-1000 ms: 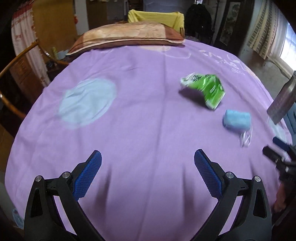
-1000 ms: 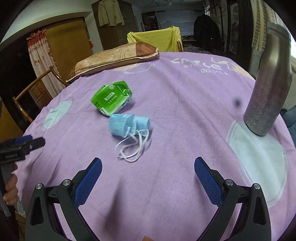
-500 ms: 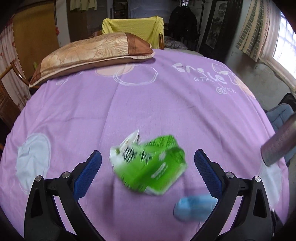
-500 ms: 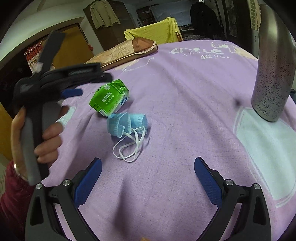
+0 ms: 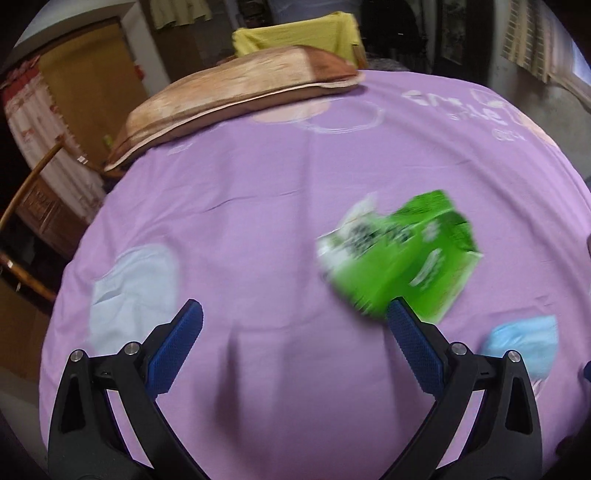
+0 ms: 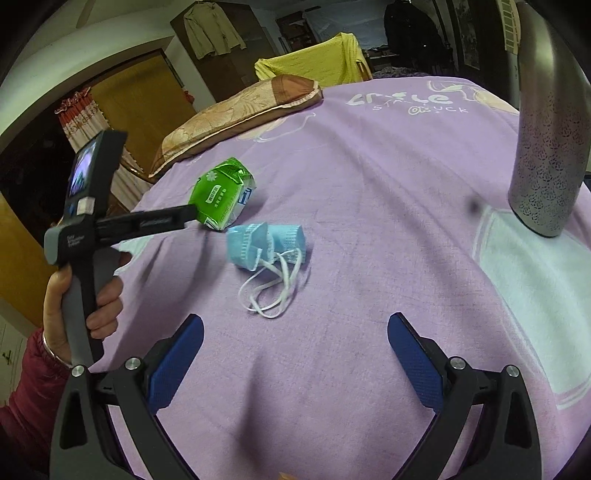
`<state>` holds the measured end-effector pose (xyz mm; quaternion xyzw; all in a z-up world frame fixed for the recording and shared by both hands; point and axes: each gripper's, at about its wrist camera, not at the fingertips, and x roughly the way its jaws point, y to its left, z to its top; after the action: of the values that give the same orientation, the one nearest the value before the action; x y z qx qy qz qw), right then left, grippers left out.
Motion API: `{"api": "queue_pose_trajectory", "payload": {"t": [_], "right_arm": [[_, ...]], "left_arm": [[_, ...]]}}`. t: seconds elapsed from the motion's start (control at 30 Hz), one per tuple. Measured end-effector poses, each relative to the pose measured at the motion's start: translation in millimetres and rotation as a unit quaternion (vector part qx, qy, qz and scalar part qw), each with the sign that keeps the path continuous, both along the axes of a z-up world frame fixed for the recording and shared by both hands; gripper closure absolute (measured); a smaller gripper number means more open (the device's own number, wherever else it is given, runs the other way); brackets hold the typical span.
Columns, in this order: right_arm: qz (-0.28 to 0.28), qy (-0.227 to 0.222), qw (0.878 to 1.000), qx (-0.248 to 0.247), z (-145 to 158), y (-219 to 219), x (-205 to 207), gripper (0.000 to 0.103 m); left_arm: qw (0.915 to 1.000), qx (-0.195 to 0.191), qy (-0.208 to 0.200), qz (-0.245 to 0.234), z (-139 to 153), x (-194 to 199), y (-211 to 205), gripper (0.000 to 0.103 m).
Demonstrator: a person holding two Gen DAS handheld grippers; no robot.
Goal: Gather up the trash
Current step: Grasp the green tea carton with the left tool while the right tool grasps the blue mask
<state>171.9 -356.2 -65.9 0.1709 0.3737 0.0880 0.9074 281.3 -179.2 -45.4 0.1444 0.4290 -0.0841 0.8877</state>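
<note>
Blue ribbed pads frame my left gripper [image 5: 294, 332], its fingers spread wide with nothing between them, hovering low over the purple bedsheet [image 5: 258, 206]. The green wrapper [image 5: 399, 254] lies on the sheet just ahead of my right-hand finger, blurred in this view (its print is unreadable here). The crumpled blue face mask [image 5: 524, 343] peeks out past that same finger, near the wrapper. A brown pillow [image 5: 229, 99] lies at the far edge of the bed, a yellow cloth [image 5: 295, 33] is draped behind it, and a wooden chair [image 5: 22, 199] stands off the left side.

From the right wrist, my right gripper [image 6: 295, 350] is likewise wide apart and holds nothing, poised above the sheet. Here the left gripper [image 6: 147, 221] shows from outside: my left hand [image 6: 88, 295] grips its grey handle upright, red sleeve at the wrist, and the black fingers reach level toward the green wrapper [image 6: 223, 195], their tip right at its near edge; whether they touch it I cannot tell. The face mask [image 6: 266, 240] sits just beside the wrapper, its white ear loops trailing toward me. Only this view shows the patterned metal flask [image 6: 546, 122] standing upright on the sheet, well apart to the right.
</note>
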Motion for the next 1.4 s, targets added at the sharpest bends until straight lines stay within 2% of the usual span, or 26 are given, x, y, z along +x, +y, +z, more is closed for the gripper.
{"api": "queue_pose_trajectory", "payload": {"t": [0.07,0.13,0.2,0.27,0.33,0.43,0.6,0.67,0.73,0.83,0.9,1.03,1.2,1.27,1.4], "right_arm": [[0.008,-0.002,1.0,0.0,1,3,0,0.005],[0.01,-0.005,1.0,-0.003,2,5,0,0.005],[0.007,-0.005,1.0,-0.006,2,5,0,0.005],[0.002,-0.002,1.0,-0.005,2,3,0,0.005],[-0.005,-0.002,1.0,0.001,1,-1,1,0.005],[-0.013,0.0,1.0,0.009,1,-7,2,0.005],[-0.013,0.005,1.0,0.019,-1,-8,3,0.005],[-0.01,0.007,1.0,0.02,-2,-8,4,0.005],[-0.007,0.008,1.0,0.019,-2,-6,3,0.005],[-0.002,0.007,1.0,0.016,-2,-4,2,0.005],[0.003,0.007,1.0,0.016,-2,-2,2,0.005],[0.024,0.006,1.0,0.008,-1,8,1,0.005],[0.032,0.004,0.999,-0.021,-1,18,0,0.005],[0.029,0.004,0.999,-0.02,-2,17,0,0.005],[0.029,0.014,0.999,-0.005,-4,14,1,0.005]], "left_arm": [[0.9996,-0.024,0.004,0.011,9,-1,16,0.006],[0.9976,-0.068,0.013,0.007,21,-2,18,0.006],[0.994,-0.107,0.023,-0.009,31,-2,6,0.006],[0.9916,-0.121,0.033,-0.029,36,2,-20,0.006],[0.9931,-0.109,0.035,-0.025,33,8,-45,0.006],[0.9965,-0.075,0.034,0.016,18,25,-69,0.006],[0.9937,-0.088,0.06,0.036,-6,39,-74,0.005],[0.9956,-0.078,0.043,0.029,-7,37,-72,0.005],[0.9978,-0.053,0.028,0.029,-5,37,-65,0.005],[0.9988,-0.027,0.008,0.04,-3,39,-35,0.005],[0.9986,-0.016,0.009,0.049,-3,38,-12,0.005],[0.9964,-0.06,0.028,0.053,4,32,24,0.006],[0.9902,-0.118,0.04,0.064,10,31,22,0.006],[0.9876,-0.128,0.049,0.077,4,35,22,0.006],[0.988,-0.114,0.031,0.099,-4,30,27,0.006]]}}
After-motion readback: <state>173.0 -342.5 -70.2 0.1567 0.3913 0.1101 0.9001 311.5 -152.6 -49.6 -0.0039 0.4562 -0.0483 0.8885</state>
